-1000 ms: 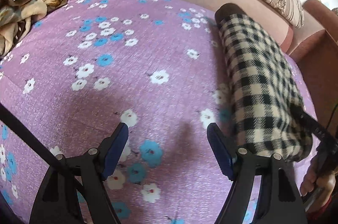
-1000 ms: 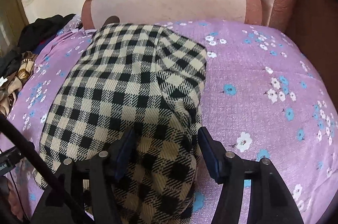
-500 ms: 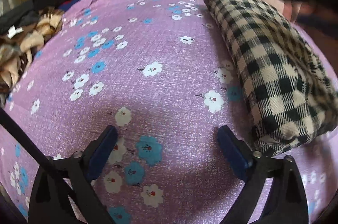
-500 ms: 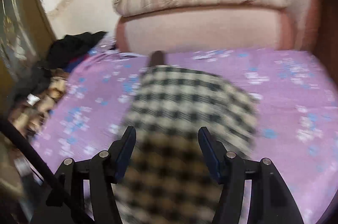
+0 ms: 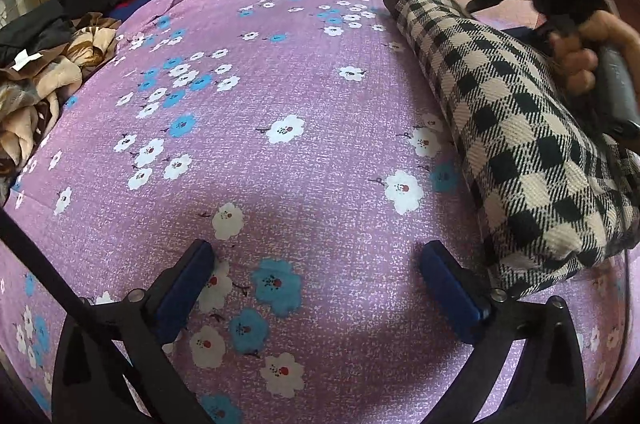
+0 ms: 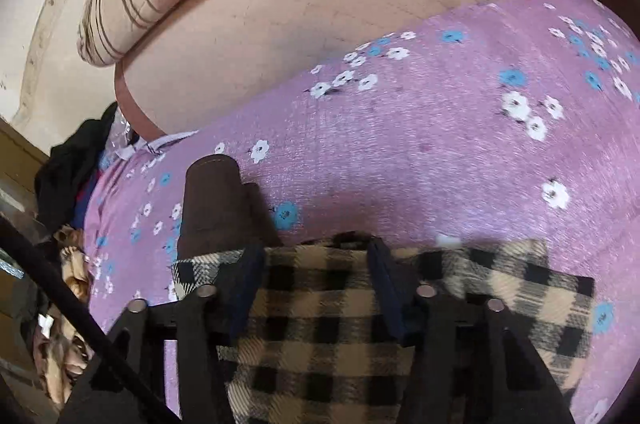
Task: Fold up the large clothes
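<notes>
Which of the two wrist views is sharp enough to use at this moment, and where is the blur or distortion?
Left wrist view: sharp; fisheye bulges the purple floral sheet, the left gripper casts a soft shadow, and only the right gripper's body at top right is smeared. Right wrist view: tilted and motion-blurred, worst on the checked garment between the right gripper fingers.

My left hand-held gripper point(image 5: 316, 288) has black arms, blue finger pads point(image 5: 182, 290) and silver screws; my bare-skinned right hand point(image 5: 588, 51) wraps a dark grey handle point(image 5: 616, 91).
</notes>
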A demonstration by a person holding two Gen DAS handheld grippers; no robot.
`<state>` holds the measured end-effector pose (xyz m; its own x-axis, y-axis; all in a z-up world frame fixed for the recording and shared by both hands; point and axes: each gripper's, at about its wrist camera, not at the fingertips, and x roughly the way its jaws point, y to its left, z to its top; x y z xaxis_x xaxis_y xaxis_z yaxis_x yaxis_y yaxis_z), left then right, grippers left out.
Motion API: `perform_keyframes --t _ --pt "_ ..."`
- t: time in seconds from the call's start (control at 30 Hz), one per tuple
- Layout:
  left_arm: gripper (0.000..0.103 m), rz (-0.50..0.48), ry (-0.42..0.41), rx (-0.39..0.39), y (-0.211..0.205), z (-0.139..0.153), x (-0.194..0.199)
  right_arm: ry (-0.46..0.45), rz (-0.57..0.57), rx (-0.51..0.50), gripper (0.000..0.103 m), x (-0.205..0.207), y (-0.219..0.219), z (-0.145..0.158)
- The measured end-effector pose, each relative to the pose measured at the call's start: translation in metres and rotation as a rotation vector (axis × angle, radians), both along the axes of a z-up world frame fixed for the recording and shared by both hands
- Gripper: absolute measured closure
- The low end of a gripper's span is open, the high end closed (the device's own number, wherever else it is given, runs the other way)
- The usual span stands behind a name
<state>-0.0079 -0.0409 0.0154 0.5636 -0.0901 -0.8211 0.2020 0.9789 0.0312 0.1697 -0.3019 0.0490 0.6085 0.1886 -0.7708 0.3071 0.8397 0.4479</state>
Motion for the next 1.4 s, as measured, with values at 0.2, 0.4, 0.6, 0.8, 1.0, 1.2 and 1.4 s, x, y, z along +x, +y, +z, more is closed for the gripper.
perform_keyframes --t 0.2,0.4,0.6,0.8,1.0,1.2,1.4 --pt "0.000 0.021 0.004 0.006 -0.002 -0.001 0.002 -0.110 0.186 0.006 0.045 -0.057 0.033 0.041" --pt "0.000 0.048 -0.001 -0.017 0.009 0.007 -0.001 -0.100 0.316 0.177 0.044 -0.127 0.068 0.027" --pt "0.000 0.173 -0.034 -0.109 0.054 0.033 -0.013 -0.082 0.367 0.339 0.044 -0.173 0.088 -0.006" --pt "0.000 0.262 -0.123 -0.206 0.083 0.068 -0.030 0.028 0.442 0.403 0.043 -0.225 0.099 -0.035" --pt "0.000 0.166 -0.185 -0.179 0.056 0.089 -0.069 0.038 0.417 0.244 0.042 -0.295 0.090 -0.030" --pt "0.000 0.067 -0.090 -0.184 0.021 0.069 -0.122 -0.056 0.141 -0.039 0.035 -0.358 0.053 -0.006" --pt "0.000 0.083 -0.050 -0.181 0.017 0.059 -0.166 -0.044 -0.036 -0.320 0.033 -0.388 0.043 -0.001"
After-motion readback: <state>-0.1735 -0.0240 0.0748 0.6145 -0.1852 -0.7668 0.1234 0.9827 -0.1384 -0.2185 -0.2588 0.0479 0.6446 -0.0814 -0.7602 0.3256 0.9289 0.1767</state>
